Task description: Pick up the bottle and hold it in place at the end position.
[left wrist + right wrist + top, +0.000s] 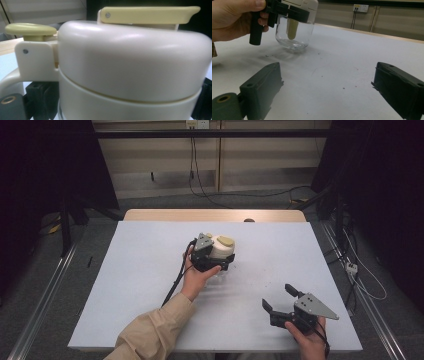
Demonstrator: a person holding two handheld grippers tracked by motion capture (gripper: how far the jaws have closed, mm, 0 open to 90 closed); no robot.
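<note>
The left claw [218,261] is clamped around a jar [220,248], just under its cream lid [130,57]. In the left gripper view the jar crowds the frame; black jaws peek out at either side and the glass body is cut off below. The right gripper view shows that clear glass [294,35] near the middle of the worktop [140,285], with its top cropped; whether it touches the surface is hard to tell. The right claw [280,299] gapes wide, empty, near the front edge, well apart from the jar.
</note>
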